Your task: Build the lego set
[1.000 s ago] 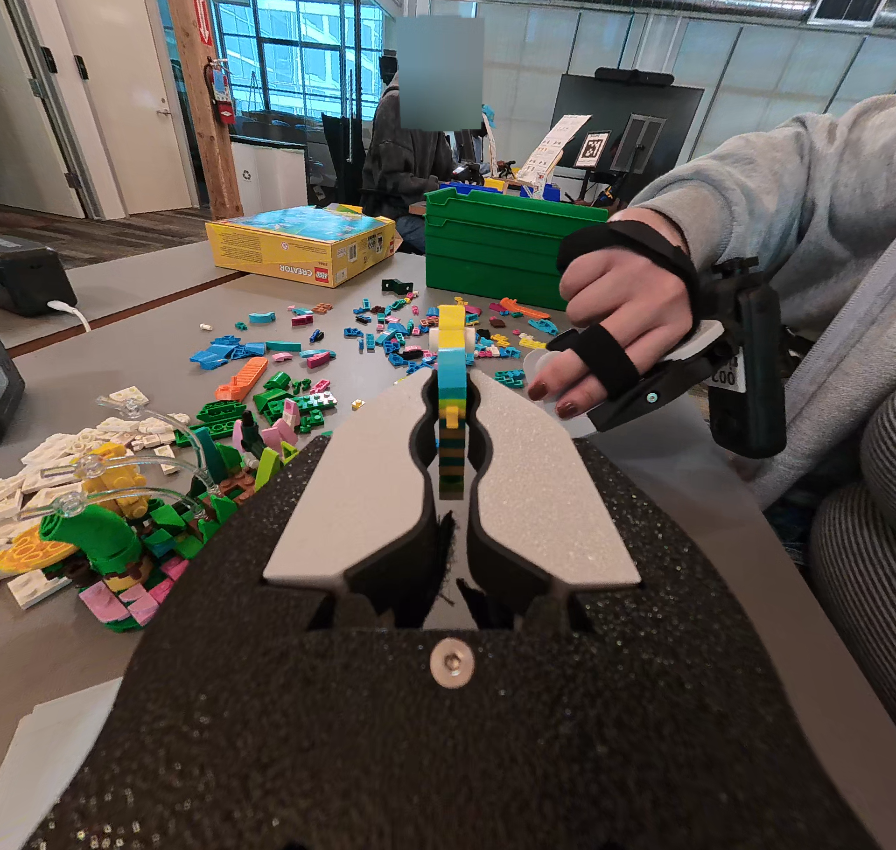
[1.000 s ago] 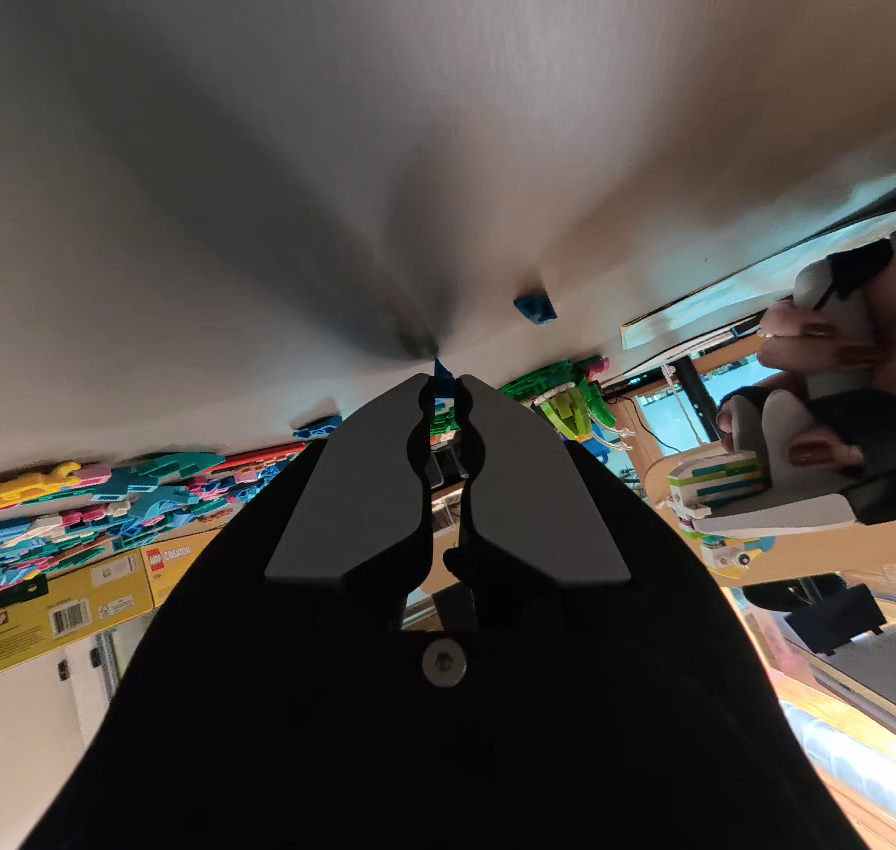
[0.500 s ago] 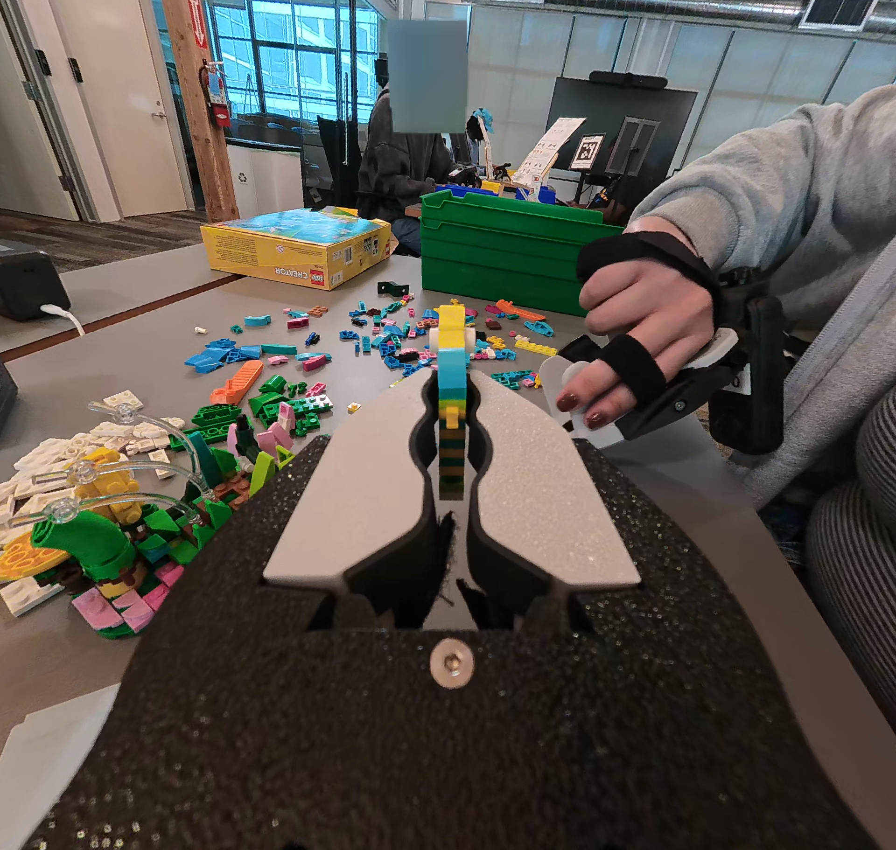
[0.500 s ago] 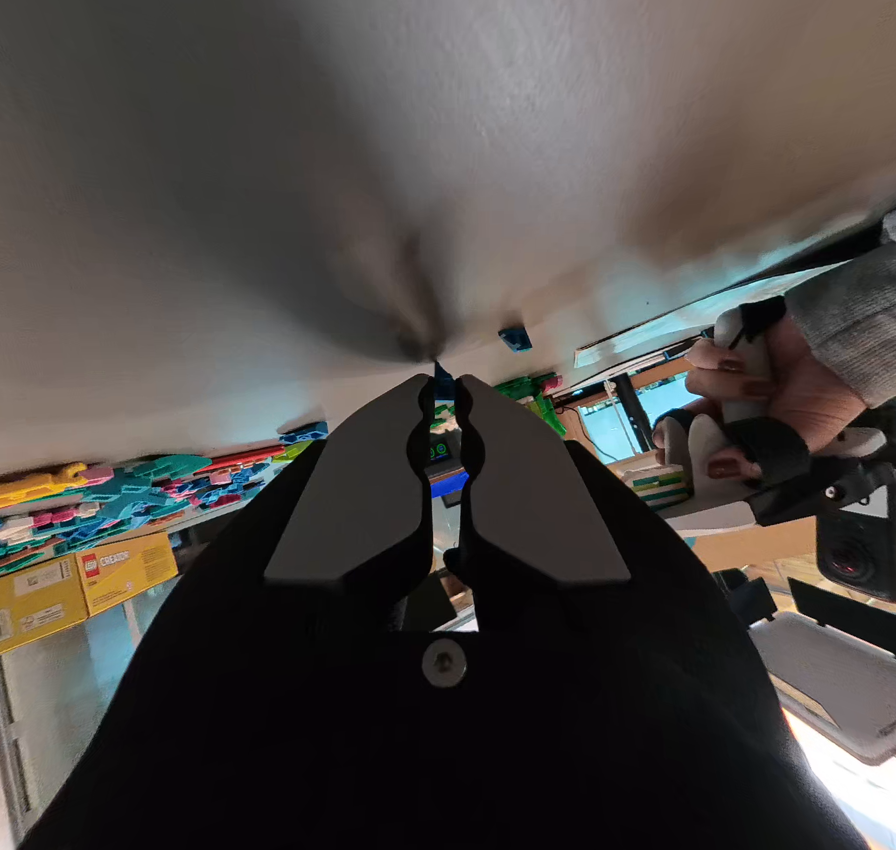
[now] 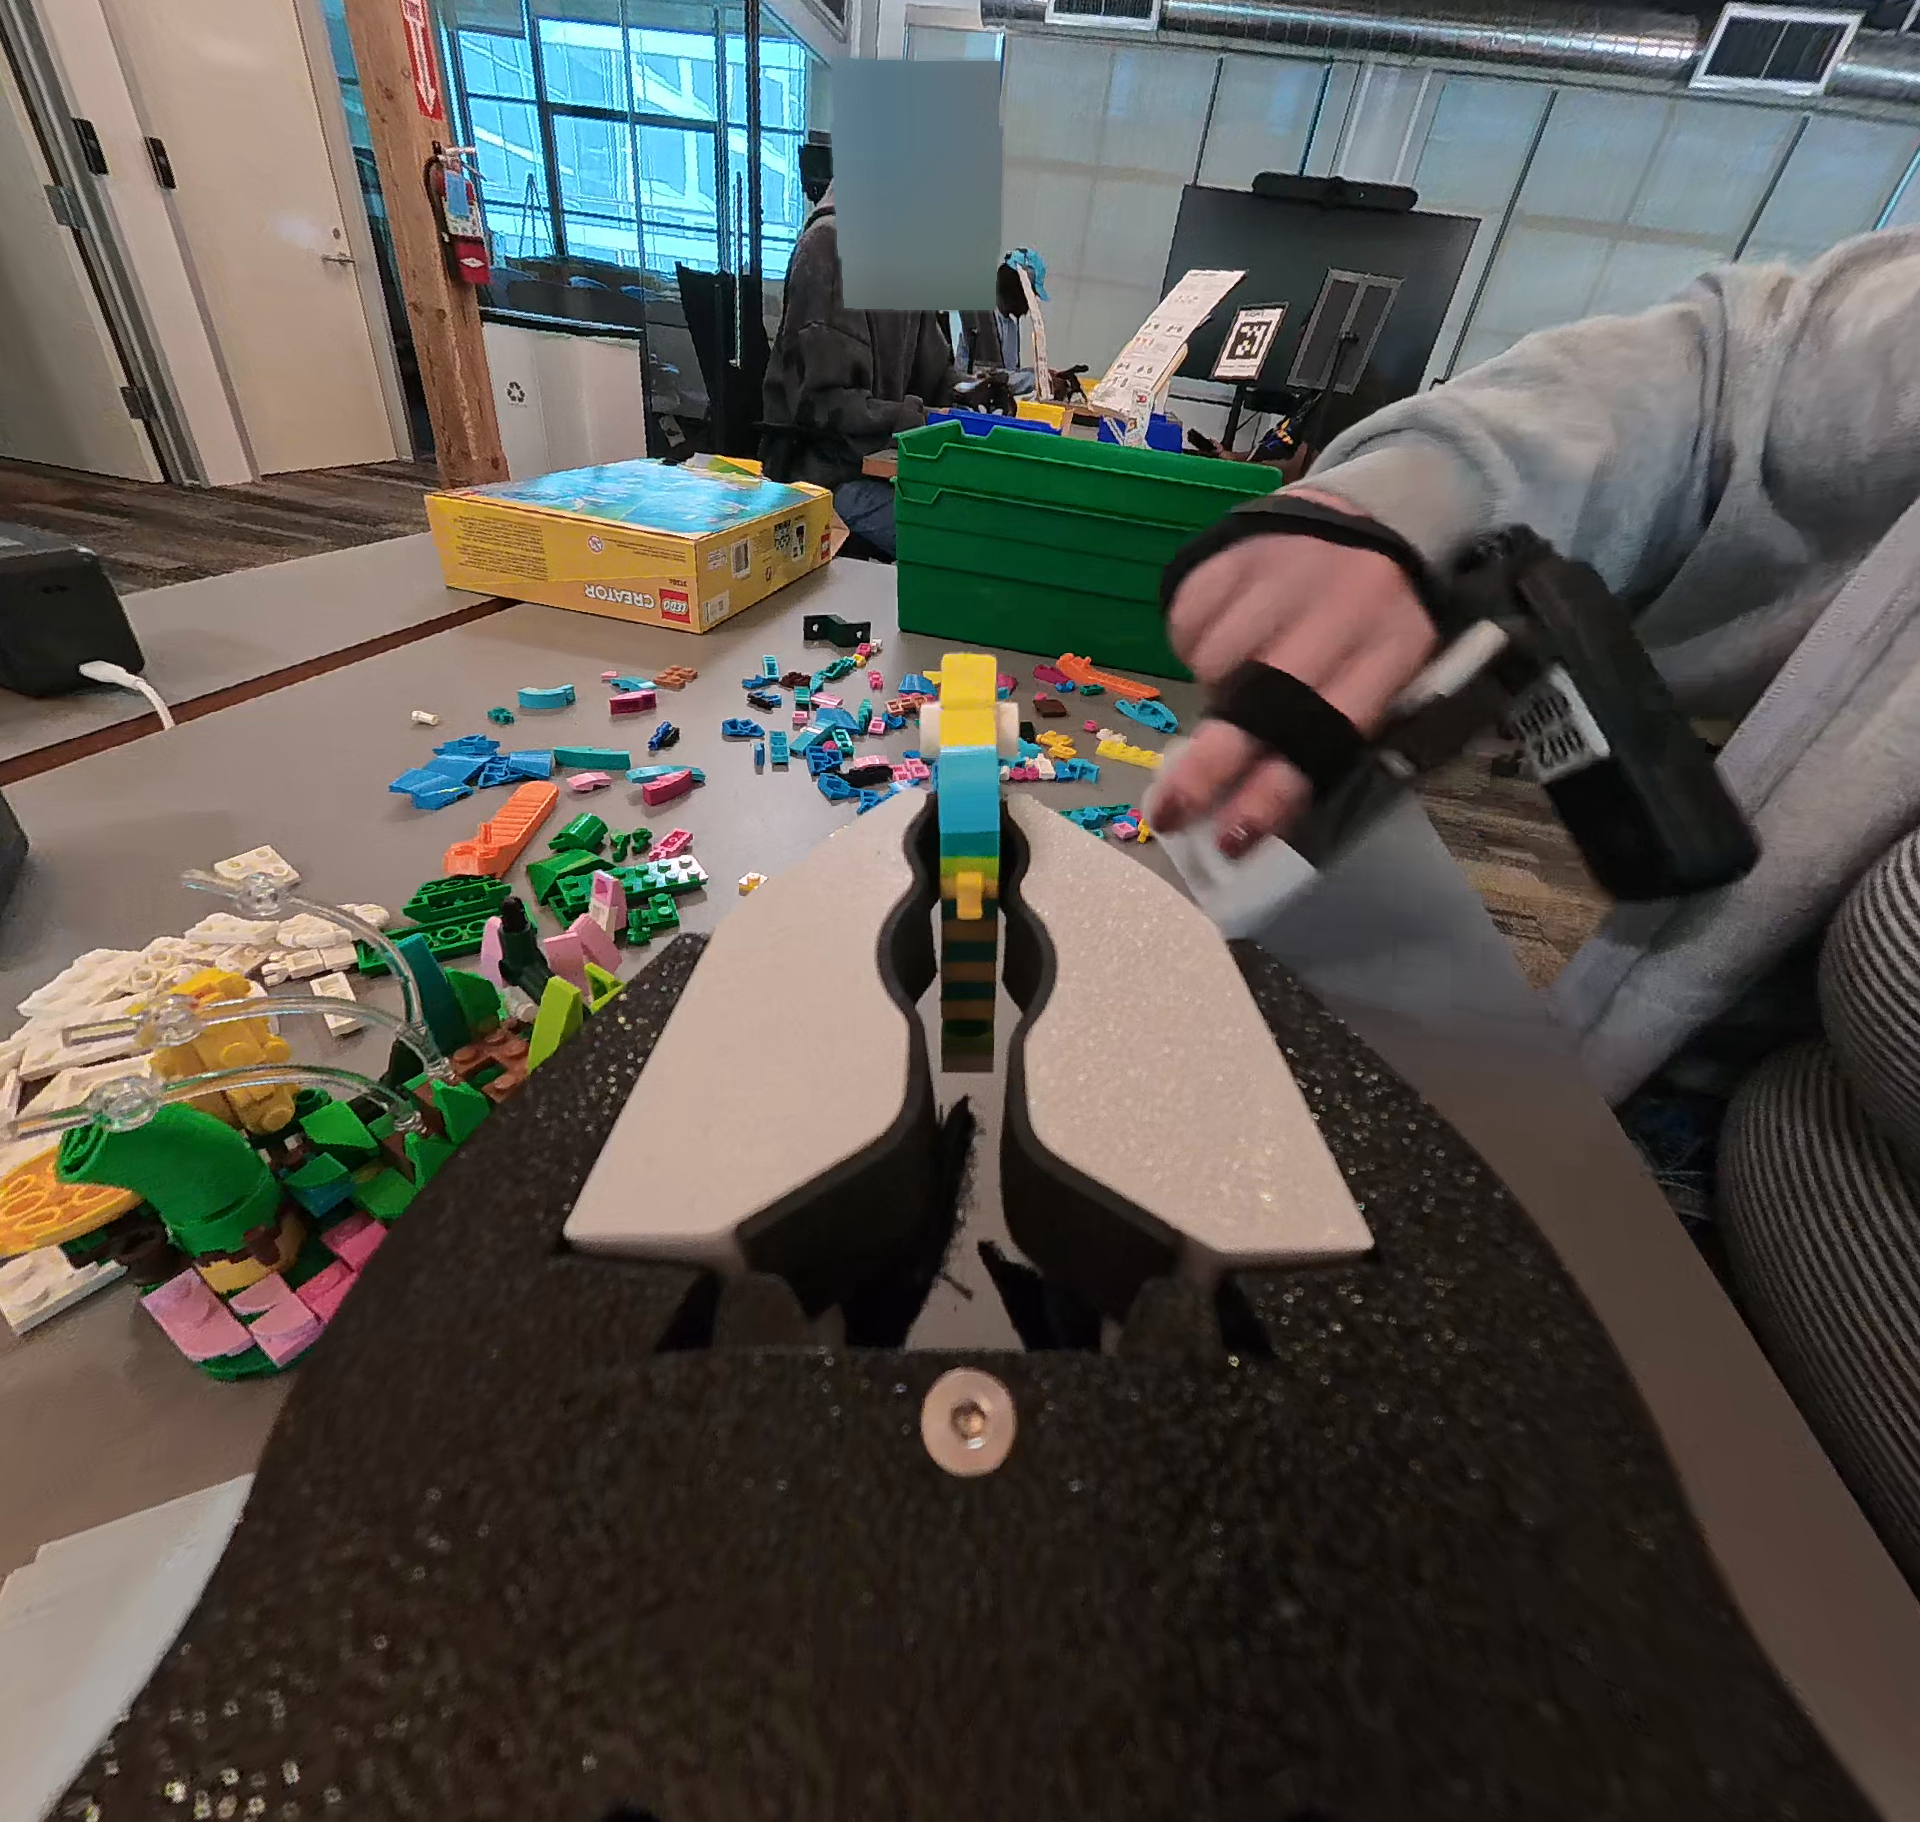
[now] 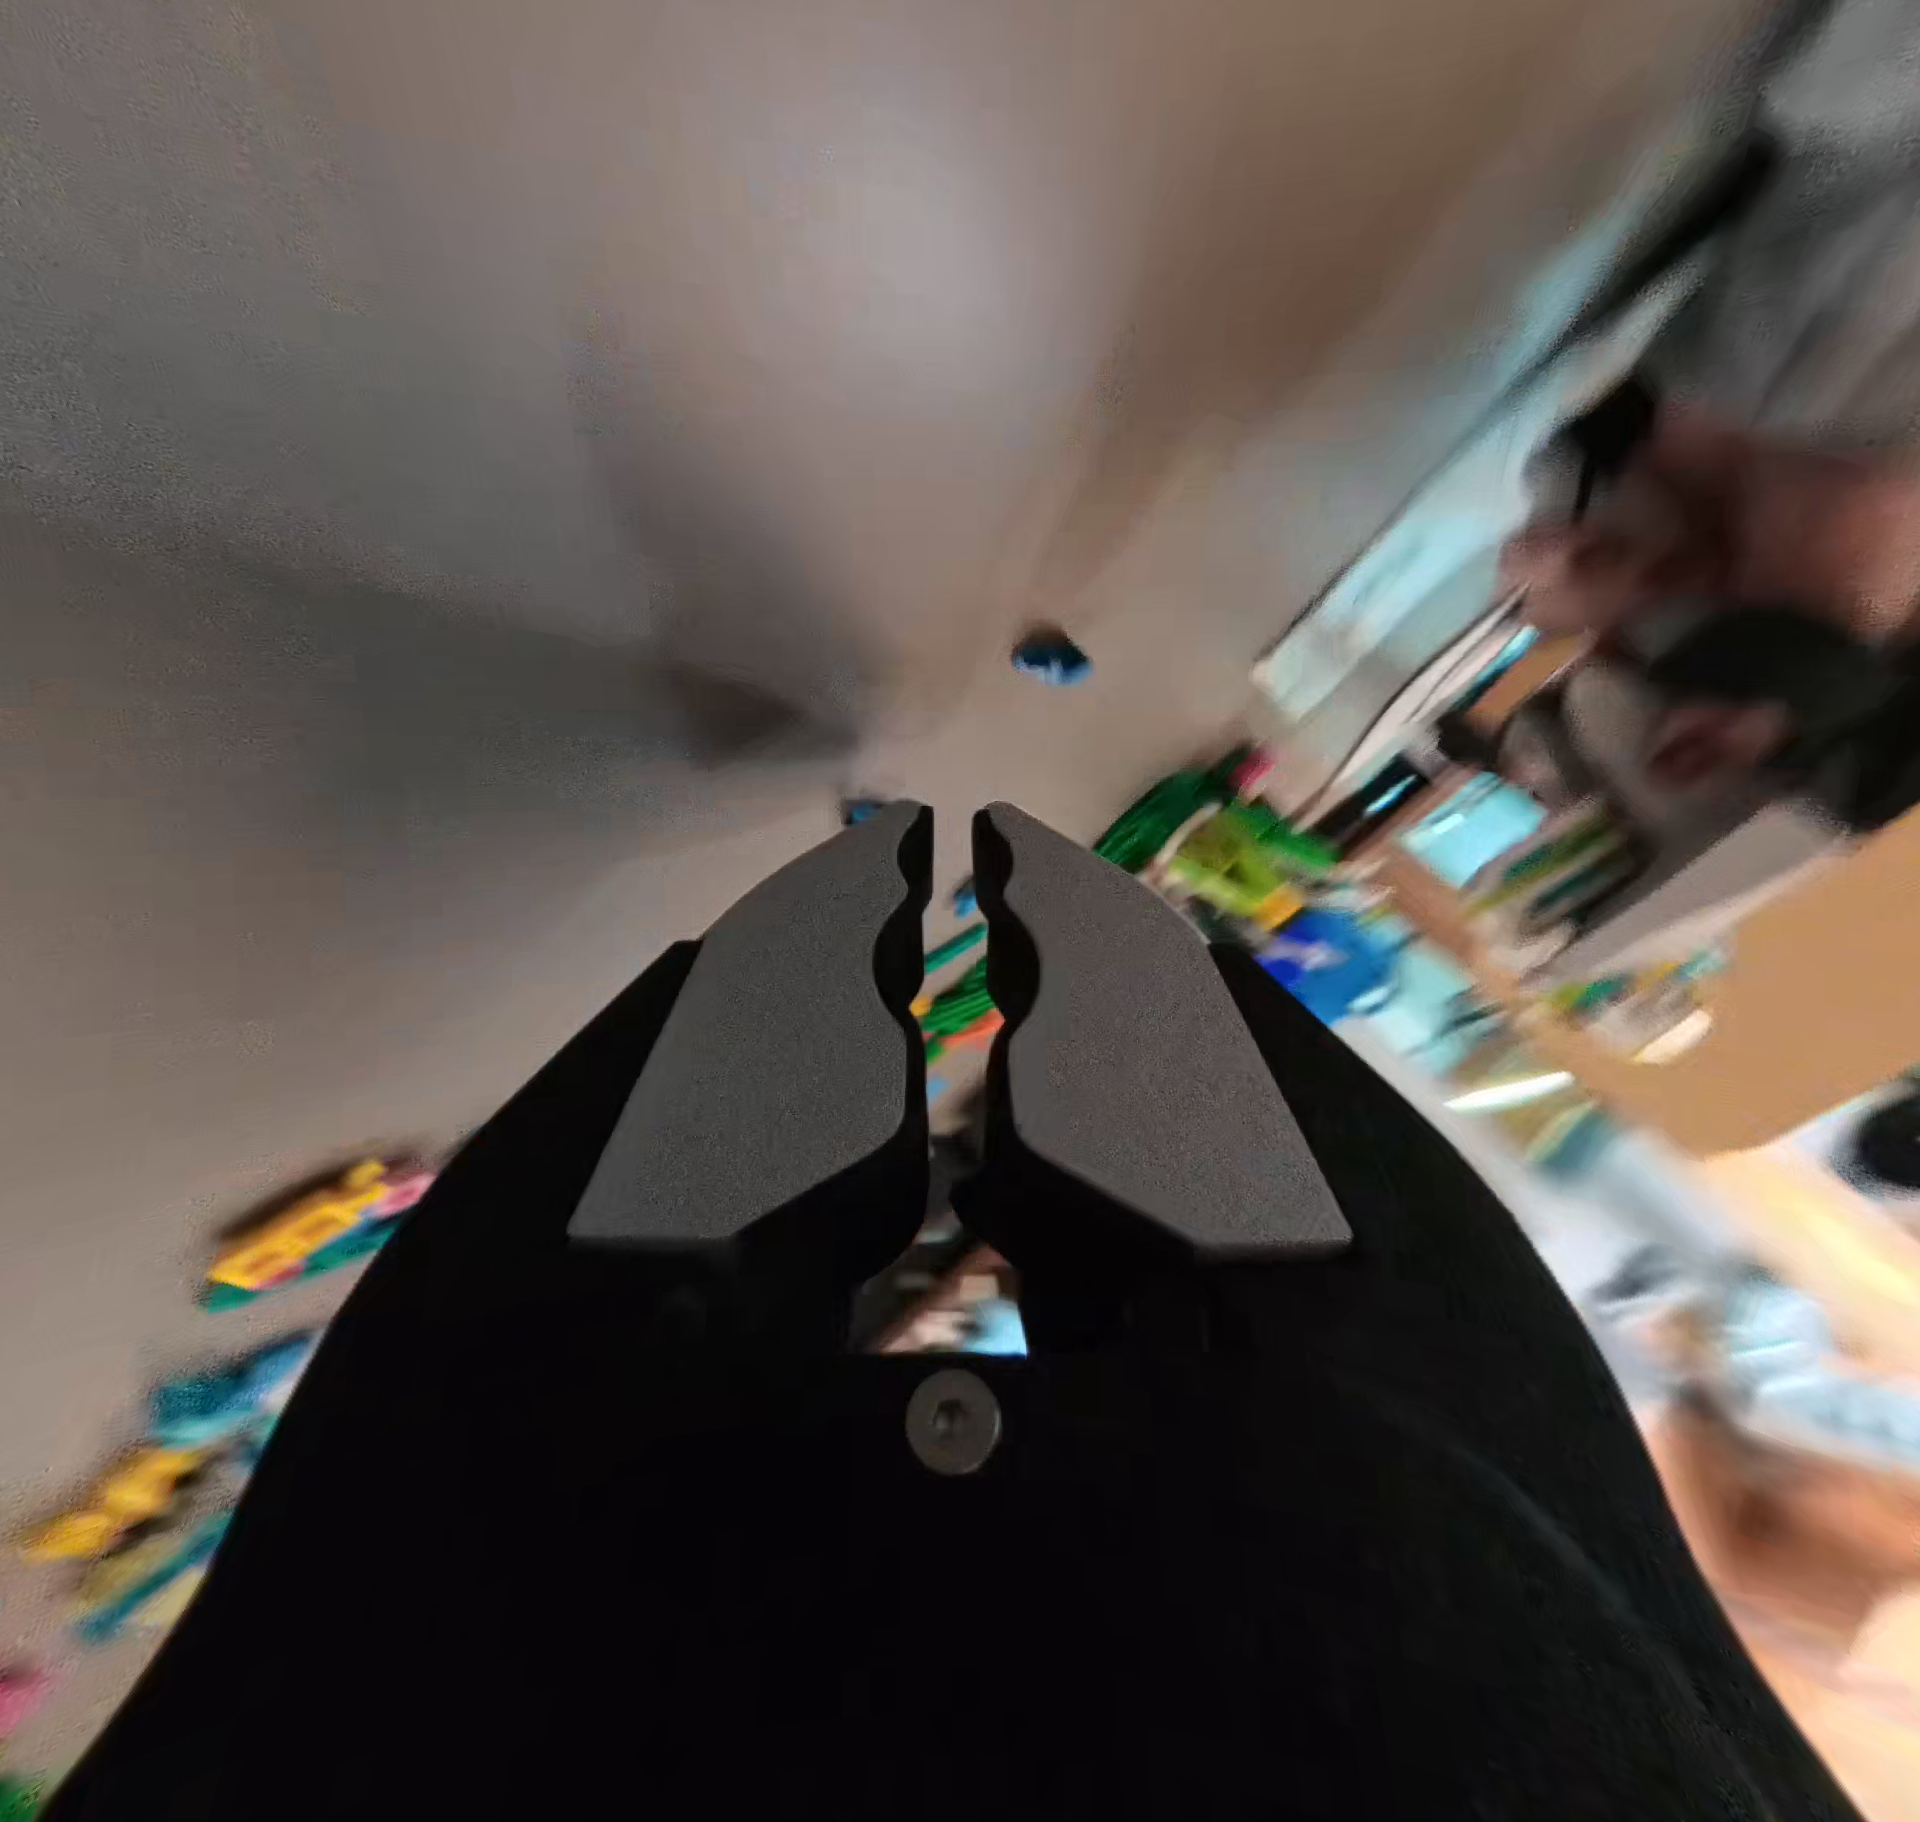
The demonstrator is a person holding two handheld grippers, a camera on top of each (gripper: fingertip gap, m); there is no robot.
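Observation:
My left gripper point(image 5: 966, 822) is shut on a narrow striped Lego stack point(image 5: 966, 785), yellow and white at the top, cyan and green-brown below, held upright above the grey table point(image 5: 260, 796). My right gripper point(image 6: 954, 816) has its jaws almost together with a thin gap, and no piece shows between the tips. A blue speck point(image 6: 860, 812) sits beside its left fingertip. That view is motion-blurred and looks at the table from close. In the left wrist view the right gripper point(image 5: 1216, 858) is blurred, held in a hand to the right of the stack.
Loose coloured Lego pieces point(image 5: 810, 733) are scattered across the table. A part-built green, pink and yellow model point(image 5: 208, 1180) with clear arches stands at the left, by white plates point(image 5: 125, 972). A yellow box point(image 5: 634, 546) and green bins point(image 5: 1049, 546) stand behind. A lone blue piece point(image 6: 1049, 655) lies ahead.
The right gripper has swung, so its view is now blurred, and the small blue piece seen at its tips before no longer shows there. The left gripper still holds the stack in the same place.

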